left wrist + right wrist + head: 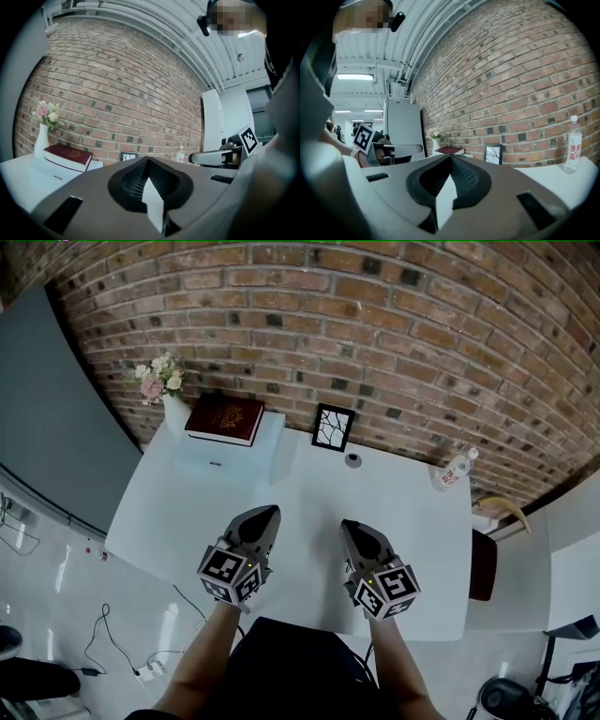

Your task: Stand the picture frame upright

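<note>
picture frame [333,427] looks upright already, at the back of the table [281,498] by the brick wall; left gripper [271,513] and right gripper [348,525] are both pinched closed, empty, well short of it; a clumsy nudge could knock it flat

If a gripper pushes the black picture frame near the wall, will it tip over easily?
Probably yes: the picture frame stands upright and looks thin, so a push high up may topple it. It seems rigid, and its front may be fragile glass.
</note>
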`<action>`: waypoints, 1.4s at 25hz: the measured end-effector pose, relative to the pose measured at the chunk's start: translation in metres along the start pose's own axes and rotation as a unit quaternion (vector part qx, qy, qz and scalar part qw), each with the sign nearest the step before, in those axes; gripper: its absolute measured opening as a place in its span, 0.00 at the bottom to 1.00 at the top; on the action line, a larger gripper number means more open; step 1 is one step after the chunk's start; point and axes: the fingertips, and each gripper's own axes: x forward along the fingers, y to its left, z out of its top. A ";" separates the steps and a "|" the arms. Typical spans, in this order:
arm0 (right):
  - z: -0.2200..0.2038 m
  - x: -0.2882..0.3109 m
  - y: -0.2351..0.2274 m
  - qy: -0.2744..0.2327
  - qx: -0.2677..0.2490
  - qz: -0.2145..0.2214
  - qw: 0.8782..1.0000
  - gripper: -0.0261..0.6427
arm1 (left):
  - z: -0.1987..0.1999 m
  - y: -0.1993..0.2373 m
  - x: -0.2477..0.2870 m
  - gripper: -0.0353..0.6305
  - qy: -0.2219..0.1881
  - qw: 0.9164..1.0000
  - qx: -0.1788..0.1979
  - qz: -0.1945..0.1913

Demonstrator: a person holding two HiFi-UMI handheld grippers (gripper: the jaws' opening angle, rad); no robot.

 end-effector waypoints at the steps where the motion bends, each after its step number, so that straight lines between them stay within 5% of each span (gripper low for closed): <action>1: -0.001 -0.004 0.003 0.000 -0.001 0.001 1.000 0.05 | -0.001 -0.003 -0.005 0.05 0.001 1.000 0.001 0.002; 20: -0.005 -0.053 0.033 -0.008 -0.005 0.013 1.000 0.04 | -0.004 -0.036 -0.059 0.05 -0.010 1.000 0.012 0.024; 35: -0.015 -0.059 0.032 0.000 -0.002 0.015 1.000 0.04 | -0.011 -0.041 -0.060 0.05 -0.005 1.000 0.013 0.003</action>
